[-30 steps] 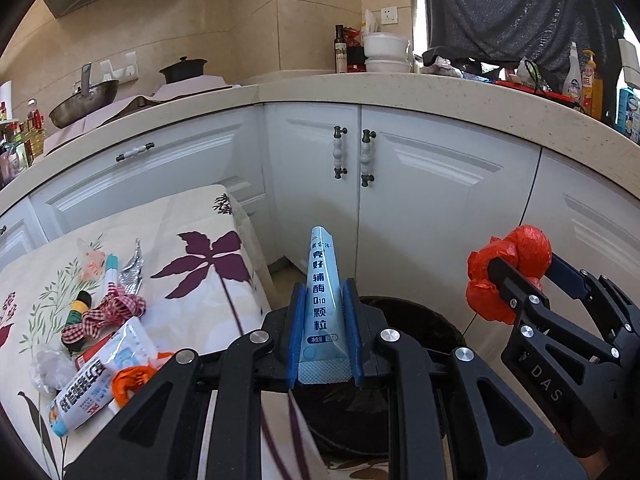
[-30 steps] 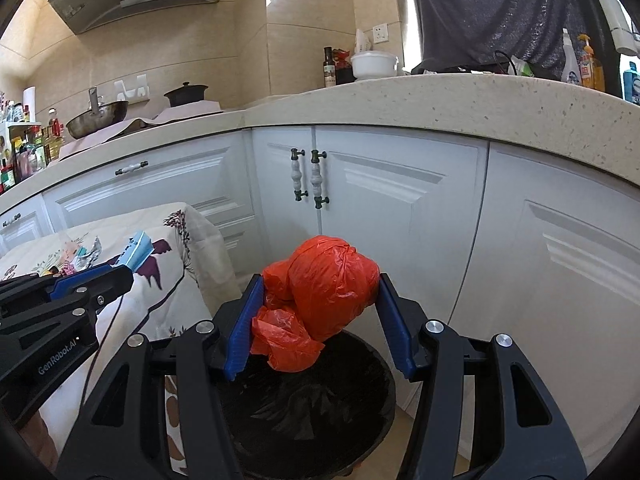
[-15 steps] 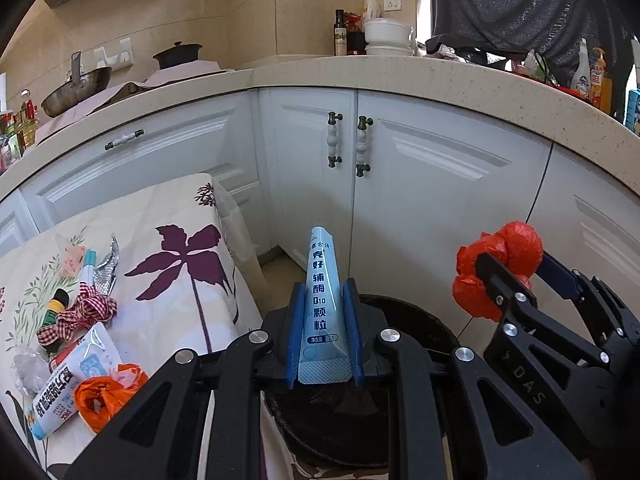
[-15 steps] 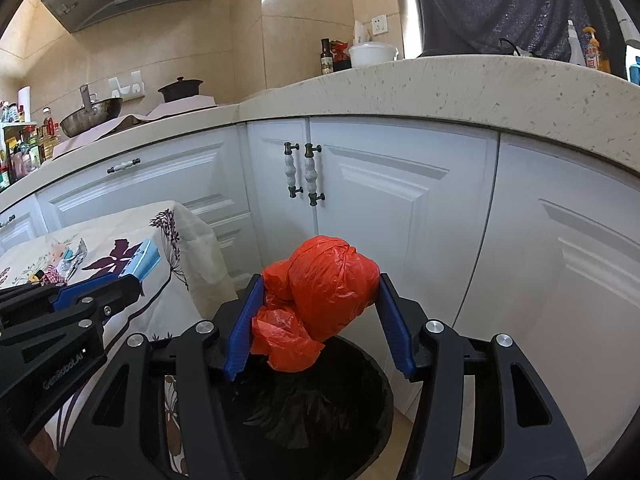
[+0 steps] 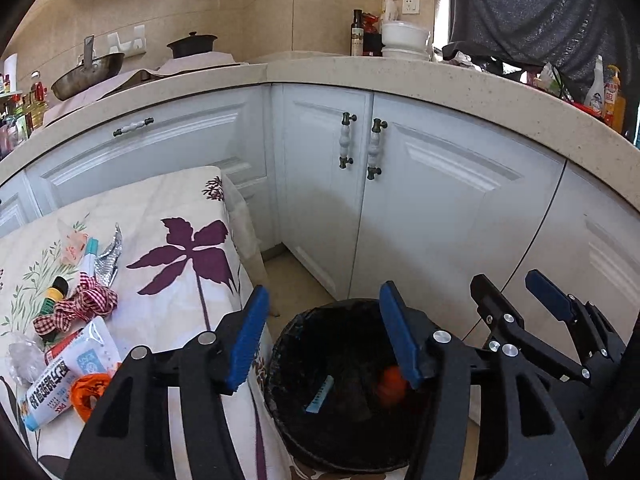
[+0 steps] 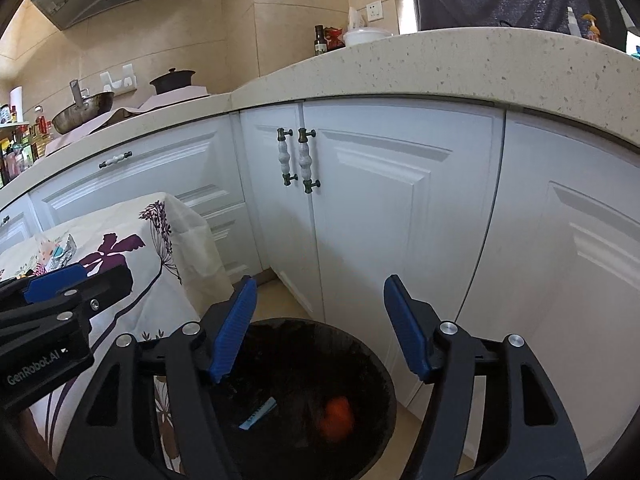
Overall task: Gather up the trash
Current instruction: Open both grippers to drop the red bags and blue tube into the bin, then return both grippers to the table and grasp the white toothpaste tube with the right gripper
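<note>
A black trash bin (image 5: 280,360) (image 6: 376,368) stands on the floor by the white cabinets. Inside it lie a light blue sachet (image 5: 320,394) (image 6: 258,414) and a red plastic bag (image 5: 390,382) (image 6: 338,416), blurred. My left gripper (image 5: 322,336) is open and empty above the bin. My right gripper (image 6: 318,326) is open and empty above the bin too; it also shows at the right of the left wrist view (image 5: 516,300). More trash lies on the table (image 5: 180,208): a white and blue packet (image 5: 64,380), an orange bag (image 5: 90,394), a checked ribbon (image 5: 80,306), foil (image 5: 108,256).
White cabinet doors (image 5: 420,208) with handles (image 5: 360,146) stand just behind the bin. The flowered tablecloth hangs down at the bin's left (image 6: 172,264). A stone counter (image 6: 440,60) above carries a wok, a pot, bottles and bowls.
Both grippers have opened. The blue sachet has left my left gripper and the red bag my right gripper; both now lie in the bin.
</note>
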`<act>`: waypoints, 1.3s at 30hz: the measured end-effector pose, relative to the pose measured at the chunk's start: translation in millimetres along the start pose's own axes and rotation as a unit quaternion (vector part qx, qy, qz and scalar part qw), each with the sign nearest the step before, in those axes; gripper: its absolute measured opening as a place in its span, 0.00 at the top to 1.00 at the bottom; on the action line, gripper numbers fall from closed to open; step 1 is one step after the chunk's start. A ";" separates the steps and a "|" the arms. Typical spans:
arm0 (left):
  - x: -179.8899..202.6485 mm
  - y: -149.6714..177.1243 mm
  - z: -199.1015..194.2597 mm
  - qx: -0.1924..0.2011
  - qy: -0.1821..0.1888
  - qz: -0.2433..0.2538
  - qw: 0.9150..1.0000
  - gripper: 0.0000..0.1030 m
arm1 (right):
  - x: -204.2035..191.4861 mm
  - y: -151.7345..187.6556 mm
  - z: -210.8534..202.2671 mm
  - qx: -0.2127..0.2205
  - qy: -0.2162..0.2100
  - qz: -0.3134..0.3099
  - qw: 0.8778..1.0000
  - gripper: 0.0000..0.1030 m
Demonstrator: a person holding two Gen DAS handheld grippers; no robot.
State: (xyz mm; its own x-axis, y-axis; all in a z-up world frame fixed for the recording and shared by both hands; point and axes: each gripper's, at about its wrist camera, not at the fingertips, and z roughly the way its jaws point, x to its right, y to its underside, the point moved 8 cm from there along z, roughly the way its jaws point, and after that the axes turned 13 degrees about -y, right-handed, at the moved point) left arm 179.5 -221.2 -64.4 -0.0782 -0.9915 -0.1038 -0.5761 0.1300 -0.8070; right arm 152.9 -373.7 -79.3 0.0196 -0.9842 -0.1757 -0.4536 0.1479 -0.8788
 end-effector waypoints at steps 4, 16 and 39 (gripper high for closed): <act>-10.2 -0.9 -6.4 0.004 -0.003 -0.001 1.000 0.41 | -6.6 -0.8 -3.2 0.000 -0.006 0.002 1.000 0.37; -86.9 1.9 -26.6 0.020 -0.048 -0.011 0.999 0.35 | -63.5 -1.9 -19.0 0.002 -0.052 -0.002 0.999 0.37; -234.6 71.8 -54.9 0.009 -0.128 -0.029 0.991 0.31 | -211.1 48.7 -38.6 -0.048 -0.159 -0.068 0.984 0.37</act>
State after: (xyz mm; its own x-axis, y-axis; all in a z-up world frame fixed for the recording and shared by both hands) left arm 111.9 20.9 -66.0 0.1646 -0.9661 -0.1987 -0.5595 0.0744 -0.8254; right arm 92.4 -162.4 -67.9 0.3560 -0.9123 -0.2023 -0.5090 -0.0077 -0.8608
